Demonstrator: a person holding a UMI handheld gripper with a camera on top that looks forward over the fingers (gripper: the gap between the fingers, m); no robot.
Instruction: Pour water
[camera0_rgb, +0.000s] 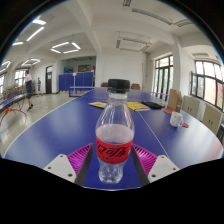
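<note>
A clear plastic bottle with a black cap and a red label stands upright on the blue table. It holds some clear liquid. My gripper is open, and the bottle stands between the two fingers with a gap at each side. The magenta pads flank the bottle's lower half. The bottle's base rests on the table just ahead of the gripper body. A small white cup stands on the table beyond the fingers to the right.
Yellow flat items lie farther back on the table, with a dark one beside them. Chairs stand along the table's right side. Blue partitions line the far wall of the room.
</note>
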